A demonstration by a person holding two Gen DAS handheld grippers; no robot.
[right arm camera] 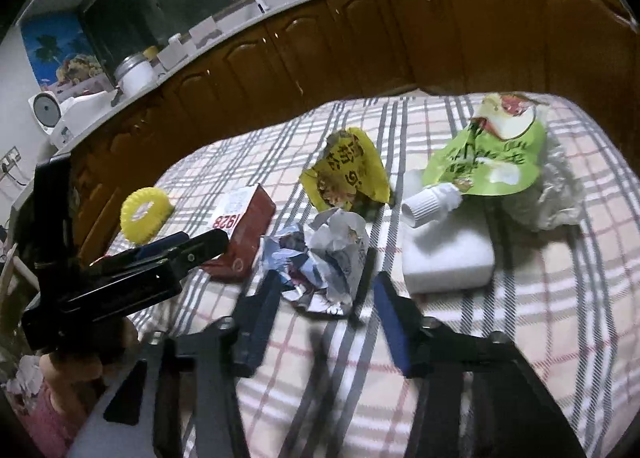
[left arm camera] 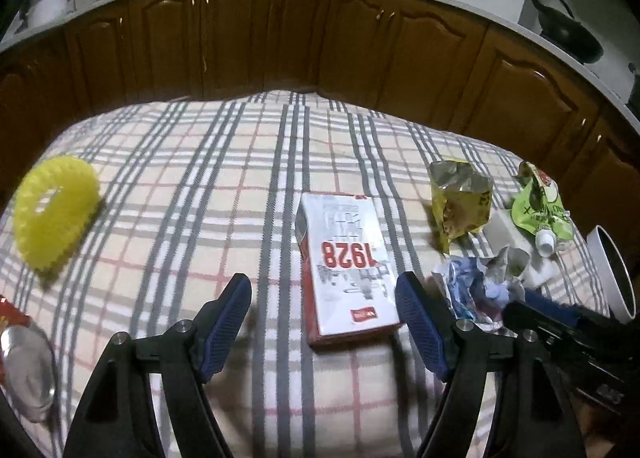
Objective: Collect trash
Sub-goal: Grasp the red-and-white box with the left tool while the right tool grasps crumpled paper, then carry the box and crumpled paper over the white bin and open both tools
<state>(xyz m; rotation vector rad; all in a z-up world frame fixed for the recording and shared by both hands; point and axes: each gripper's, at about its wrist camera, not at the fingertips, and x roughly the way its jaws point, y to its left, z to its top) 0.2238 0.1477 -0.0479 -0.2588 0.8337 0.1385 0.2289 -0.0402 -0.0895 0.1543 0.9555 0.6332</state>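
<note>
On the plaid cloth lies a white and red "1928" carton (left arm camera: 347,264), also in the right wrist view (right arm camera: 240,232). My left gripper (left arm camera: 323,300) is open and empty, its jaws just short of the carton's near end. A crumpled paper wad (right arm camera: 328,254) lies right of the carton (left arm camera: 482,284). My right gripper (right arm camera: 326,304) is open and empty, jaws just before the wad. Behind lie a yellow snack bag (right arm camera: 346,176), a green pouch with a white cap (right arm camera: 492,156), and a white block (right arm camera: 446,258).
A yellow plastic ring (left arm camera: 54,212) stands at the cloth's left. A white cup (left arm camera: 612,272) lies at the right edge. A silver wrapper (left arm camera: 28,370) lies near left. Clear plastic (right arm camera: 556,194) sits under the green pouch. Brown cabinets (left arm camera: 296,38) run behind the table.
</note>
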